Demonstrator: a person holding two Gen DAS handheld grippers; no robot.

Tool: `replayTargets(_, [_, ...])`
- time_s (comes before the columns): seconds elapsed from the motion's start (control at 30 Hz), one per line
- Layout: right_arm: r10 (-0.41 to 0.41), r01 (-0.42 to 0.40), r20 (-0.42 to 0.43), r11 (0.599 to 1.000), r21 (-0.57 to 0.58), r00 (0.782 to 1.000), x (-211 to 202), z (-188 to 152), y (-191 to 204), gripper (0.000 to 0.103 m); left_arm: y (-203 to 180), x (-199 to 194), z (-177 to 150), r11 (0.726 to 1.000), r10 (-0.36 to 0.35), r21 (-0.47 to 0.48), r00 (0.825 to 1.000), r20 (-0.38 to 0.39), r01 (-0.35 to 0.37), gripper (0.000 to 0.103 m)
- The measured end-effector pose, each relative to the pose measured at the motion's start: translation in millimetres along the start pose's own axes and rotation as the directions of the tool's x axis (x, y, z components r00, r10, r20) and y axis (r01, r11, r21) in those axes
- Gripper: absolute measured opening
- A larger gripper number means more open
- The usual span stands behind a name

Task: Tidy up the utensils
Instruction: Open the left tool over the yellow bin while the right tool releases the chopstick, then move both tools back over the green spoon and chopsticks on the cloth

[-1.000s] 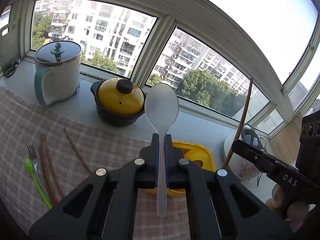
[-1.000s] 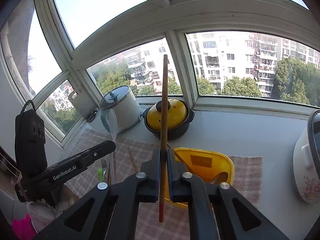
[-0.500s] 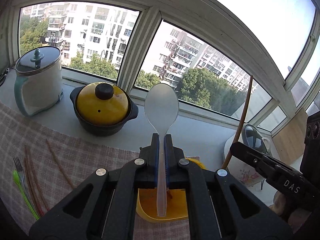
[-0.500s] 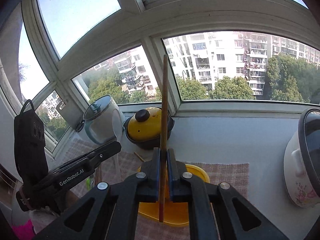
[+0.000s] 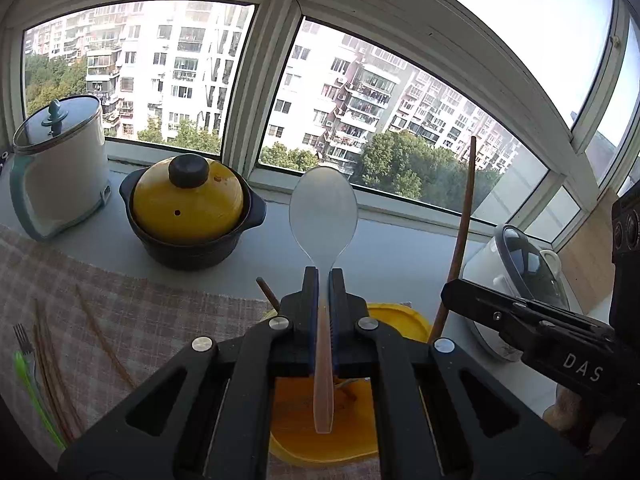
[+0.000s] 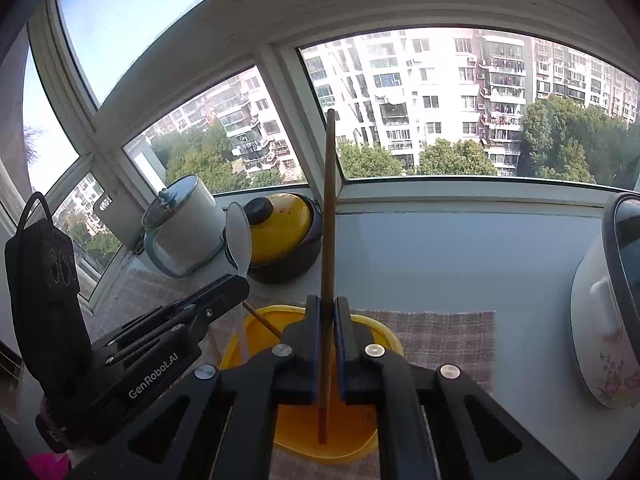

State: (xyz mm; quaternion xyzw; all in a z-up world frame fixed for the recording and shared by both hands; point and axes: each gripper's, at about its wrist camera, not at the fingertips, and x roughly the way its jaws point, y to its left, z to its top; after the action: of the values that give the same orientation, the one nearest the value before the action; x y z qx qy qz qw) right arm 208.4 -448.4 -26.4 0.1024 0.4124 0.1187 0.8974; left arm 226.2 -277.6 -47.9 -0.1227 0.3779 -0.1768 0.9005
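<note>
Bare counter (image 6: 460,256) right of the yellow-lidded pot (image 5: 188,208) lies open. The yellow tub (image 6: 384,332) stands open-topped; a chopstick (image 6: 262,320) leans across its left rim. A floral cooker (image 6: 608,312) blocks the right side.

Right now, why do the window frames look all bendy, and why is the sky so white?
Left wrist view: the fisheye lens bows the white window frame, and bright daylight washes out the sky, though the translucent plastic spoon looks sharp. Right wrist view: the same bending, bluer sky, dark corners, and a sharp brown wooden chopstick.
</note>
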Motion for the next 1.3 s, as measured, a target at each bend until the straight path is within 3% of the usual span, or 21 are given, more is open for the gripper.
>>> replayTargets(0.33, [-0.006, 0.007, -0.031, 1.000, 0.009, 0.999, 9.5, -11.5, -4.0, 0.005, 8.9, -1.8, -10.0, 1.000, -0.002, -0.011, 0.999, -0.054, 0.001, 0.002])
replayTargets(0.43, [-0.009, 0.009, -0.037, 1.000, 0.005, 0.999, 9.2, -15.0, -1.9, 0.010, 10.2, -4.7, -10.0, 1.000, -0.003, -0.018, 0.998, -0.056, 0.002, 0.002])
replayTargets(0.57, [-0.023, 0.023, -0.026, 1.000, 0.004, 0.999, 5.1, -18.8, 0.5, 0.033, 10.3, -9.1, -10.6, 1.000, -0.003, -0.016, 0.998, -0.063, 0.002, 0.003])
replayTargets(0.7, [-0.047, 0.047, -0.010, 0.999, -0.002, 0.999, -1.3, -21.1, 3.3, 0.035, 12.5, -17.5, -12.4, 1.000, 0.005, -0.016, 0.998, -0.057, -0.006, 0.003])
replayTargets(0.83, [-0.066, 0.066, 0.014, 0.998, -0.001, 0.998, -9.2, -22.9, 5.6, 0.053, 17.0, -28.4, -14.1, 1.000, 0.006, -0.020, 0.999, -0.052, -0.007, 0.003])
replayTargets(1.03, [-0.082, 0.082, 0.042, 0.997, 0.003, 0.996, -20.3, -26.5, 13.3, 0.066, 27.6, -46.9, -18.5, 1.000, 0.010, -0.017, 0.999, -0.041, -0.011, 0.004])
replayTargets(1.07, [-0.085, 0.085, 0.050, 0.996, -0.002, 0.995, -22.7, -27.9, 15.9, 0.067, 29.2, -50.2, -19.5, 1.000, 0.011, -0.013, 0.999, -0.039, -0.012, 0.006])
replayTargets(1.13, [-0.089, 0.091, 0.068, 0.996, -0.015, 0.994, -27.6, -30.6, 21.6, 0.075, 34.9, -59.7, -21.7, 1.000, 0.014, -0.009, 0.999, -0.032, -0.014, 0.032])
replayTargets(1.2, [-0.091, 0.094, 0.087, 0.995, -0.028, 0.992, -31.9, -33.3, 27.4, 0.082, 41.9, -69.0, -23.9, 1.000, 0.025, -0.010, 1.000, -0.015, -0.026, 0.044])
replayTargets(1.3, [-0.076, 0.081, 0.112, 0.996, -0.037, 0.991, -36.6, -35.8, 36.7, 0.088, 56.7, -82.8, -27.2, 0.998, 0.065, -0.011, 0.998, -0.002, -0.065, 0.044])
